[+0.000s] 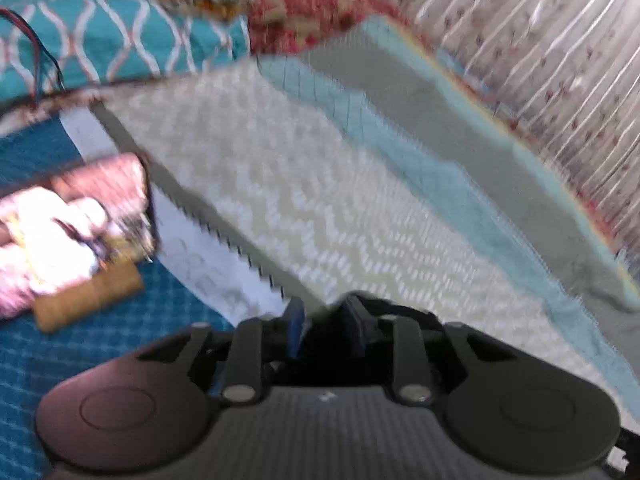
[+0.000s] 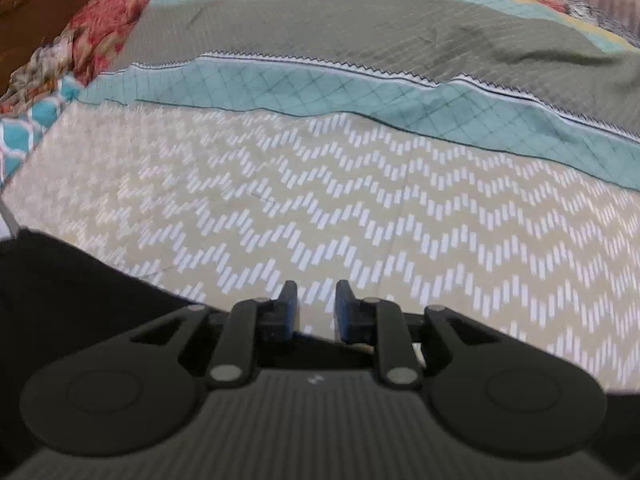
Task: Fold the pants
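Pants (image 2: 60,292), or what I take for them, show only as a black mass of cloth at the lower left of the right wrist view, lying on the bedspread (image 2: 360,216) and reaching under the gripper body; no leg, waistband or hem can be made out, so the long axis cannot be told.

Going from the left: in the left wrist view, badly blurred, a heap of pink and white things (image 1: 60,232) sits on a blue checked cloth (image 1: 120,352), with a teal patterned pillow (image 1: 100,28) behind. The left gripper (image 1: 324,320) points over the chevron-patterned bedspread; its fingers seem nearly together with something dark between them, but the blur hides whether it pinches anything, so I cannot tell. No black cloth is plainly in that view.

Further right, the right gripper (image 2: 316,308) has its jaws apart, with bare bedspread showing through the gap, holding nothing. The black cloth lies to its left and below, just beside the left finger's linkage. By that, the right one looks nearer, and would need to swing left and down to take an edge.
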{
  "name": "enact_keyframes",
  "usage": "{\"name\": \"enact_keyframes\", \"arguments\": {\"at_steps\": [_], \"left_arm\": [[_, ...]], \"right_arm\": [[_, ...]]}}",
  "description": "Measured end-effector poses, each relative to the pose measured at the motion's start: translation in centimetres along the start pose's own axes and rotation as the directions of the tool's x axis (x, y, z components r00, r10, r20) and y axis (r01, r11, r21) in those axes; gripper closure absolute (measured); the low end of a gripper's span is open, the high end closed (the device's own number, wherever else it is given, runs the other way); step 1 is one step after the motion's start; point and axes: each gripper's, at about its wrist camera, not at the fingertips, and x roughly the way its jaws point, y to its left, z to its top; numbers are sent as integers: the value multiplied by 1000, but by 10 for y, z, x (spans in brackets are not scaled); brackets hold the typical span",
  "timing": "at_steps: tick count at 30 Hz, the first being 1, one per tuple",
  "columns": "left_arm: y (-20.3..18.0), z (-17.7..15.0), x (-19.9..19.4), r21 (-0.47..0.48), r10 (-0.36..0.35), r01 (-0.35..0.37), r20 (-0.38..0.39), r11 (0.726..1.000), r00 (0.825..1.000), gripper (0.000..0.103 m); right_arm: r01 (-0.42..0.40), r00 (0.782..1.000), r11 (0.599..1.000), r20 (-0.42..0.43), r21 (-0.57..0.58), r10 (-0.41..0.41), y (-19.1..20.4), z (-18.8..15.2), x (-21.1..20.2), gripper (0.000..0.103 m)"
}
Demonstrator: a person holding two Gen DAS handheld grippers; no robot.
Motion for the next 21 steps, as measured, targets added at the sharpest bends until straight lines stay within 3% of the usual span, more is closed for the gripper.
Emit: {"name": "enact_keyframes", "arguments": {"at_steps": [1,4,7,10,13,15,16,17,18,21], "left_arm": [[5,4,-13,-21,-19,20,15,1000,1000,58],[19,8,-49,-81,-91,96,57,992,994,57],[18,1,-75,-54,-154,157,64,986,986,60],[7,-20,-97,26,-206,205,35,978,978,61],[-2,-39,-91,92,-213,214,-23,972,977,65],[-4,-52,-80,119,-144,153,-81,981,986,65],[-4,-57,-68,150,-77,93,-106,984,991,66],[-3,-60,-60,177,-20,42,-125,983,992,73],[-1,-60,-54,183,16,12,-148,983,989,86],[4,-51,-68,91,-32,45,-142,995,989,82]], "right_arm": [[-22,998,1000,61,22,21,0,-3,-14,78],[-120,980,990,168,76,106,-3,-14,-57,67],[-235,962,971,158,52,224,27,-21,-72,67],[-354,932,935,87,-1,352,66,-37,-71,67],[-491,871,871,-9,-11,491,111,-59,-56,67],[-574,810,819,-150,-1,567,144,-80,-52,62],[-575,805,818,-199,-30,559,159,-93,-48,61],[-553,826,830,-186,-77,533,165,-98,-55,61],[-543,836,832,-166,-110,523,165,-100,-63,61],[-549,833,836,-81,3,547,123,-92,-89,61]]}}
